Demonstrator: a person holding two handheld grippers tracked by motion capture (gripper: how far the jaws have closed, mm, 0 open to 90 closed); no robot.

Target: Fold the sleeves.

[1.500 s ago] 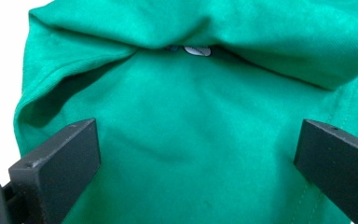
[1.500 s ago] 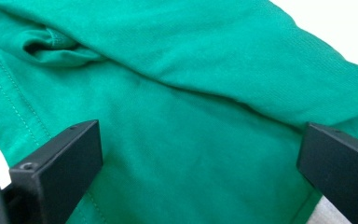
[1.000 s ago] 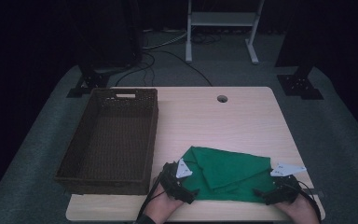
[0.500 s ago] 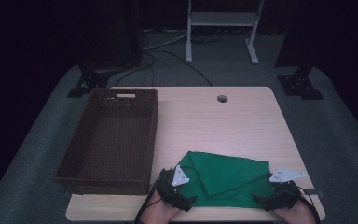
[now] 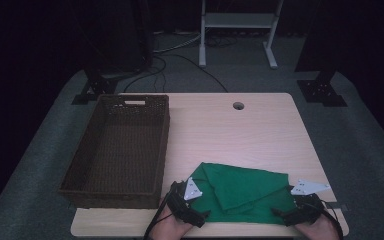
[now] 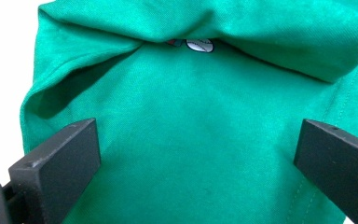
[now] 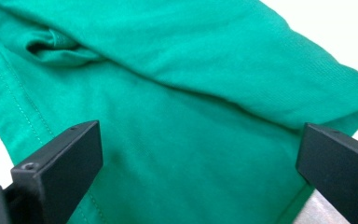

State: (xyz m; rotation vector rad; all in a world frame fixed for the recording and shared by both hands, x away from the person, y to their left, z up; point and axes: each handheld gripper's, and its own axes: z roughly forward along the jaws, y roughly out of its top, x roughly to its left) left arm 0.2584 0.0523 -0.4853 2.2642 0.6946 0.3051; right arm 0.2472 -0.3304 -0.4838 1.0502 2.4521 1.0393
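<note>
cloth (image 5: 240, 192) looks partly folded at the table's (image 5: 260, 130) near edge, a few layers stacked. left gripper (image 5: 196, 216) and right gripper (image 5: 286, 216) both spread wide, released, gripping nothing. probably more folds left, and the basket (image 5: 165, 145) isn't loaded yet.

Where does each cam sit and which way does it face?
High view: above the near table edge, looking forward and down at table, basket, green cloth; both hands with left tongs and right tongs enter at the bottom.
Left gripper view: on the left tongs, jaws apart over the cloth.
Right gripper view: on the right tongs, jaws apart.
All share the cloth.
</note>
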